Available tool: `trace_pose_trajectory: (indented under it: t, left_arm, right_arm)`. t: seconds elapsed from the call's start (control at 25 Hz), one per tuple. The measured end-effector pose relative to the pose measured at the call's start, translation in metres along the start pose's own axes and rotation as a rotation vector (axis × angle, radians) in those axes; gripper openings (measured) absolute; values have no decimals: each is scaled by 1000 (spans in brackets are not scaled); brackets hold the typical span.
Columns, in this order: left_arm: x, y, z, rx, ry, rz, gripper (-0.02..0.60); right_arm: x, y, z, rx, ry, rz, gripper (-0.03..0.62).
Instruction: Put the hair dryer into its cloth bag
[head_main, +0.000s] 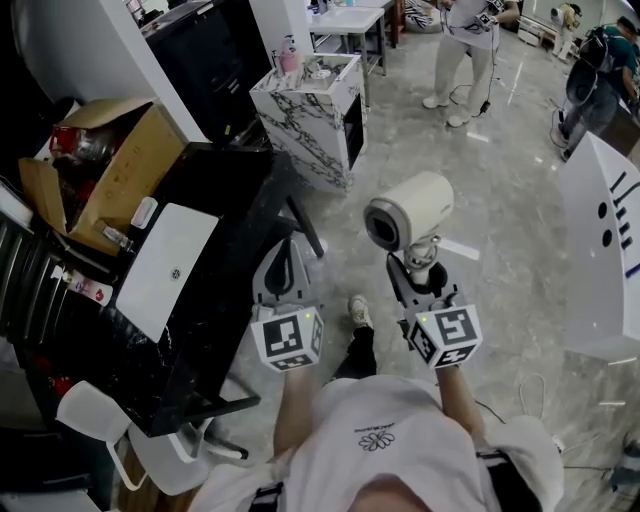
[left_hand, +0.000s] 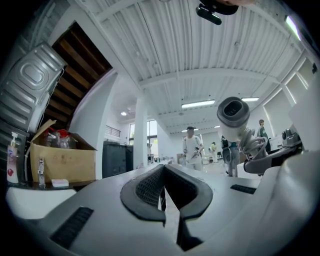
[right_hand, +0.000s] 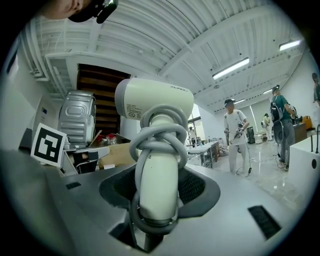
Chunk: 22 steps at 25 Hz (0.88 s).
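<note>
A white hair dryer stands upright in my right gripper, its grey cord wound round the handle. The right gripper is shut on that handle, with the nozzle turned toward the left. In the left gripper view the dryer shows at the right. My left gripper is held beside it at the edge of the black table; its jaws are shut with nothing between them. A flat white rectangle with a small logo lies on the table; I cannot tell whether it is the cloth bag.
An open cardboard box full of odds and ends sits at the table's far end. A marble-patterned cabinet stands beyond. A white chair is by the table's near corner. People stand on the shiny floor at the back right.
</note>
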<state>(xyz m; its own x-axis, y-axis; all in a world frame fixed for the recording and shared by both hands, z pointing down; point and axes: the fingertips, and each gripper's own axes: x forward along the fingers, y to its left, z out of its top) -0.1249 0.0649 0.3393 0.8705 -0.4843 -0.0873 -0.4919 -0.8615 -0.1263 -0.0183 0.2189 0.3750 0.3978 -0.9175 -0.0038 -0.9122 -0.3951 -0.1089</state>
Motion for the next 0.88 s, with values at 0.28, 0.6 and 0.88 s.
trace_pose_trajectory:
  t: [0.28,0.6,0.88]
  left_arm:
    - [87,26,-3,4,4,20,17]
    - [191,82,-4,30,6,81,17]
    - [262,139,1,30,-25,174,17]
  right_arm:
    - [84,-35,12,-13,1,9,201]
    - [212,-69,35,-9,-20,46,201]
    - [314,-79,49,-27,-17,124,201]
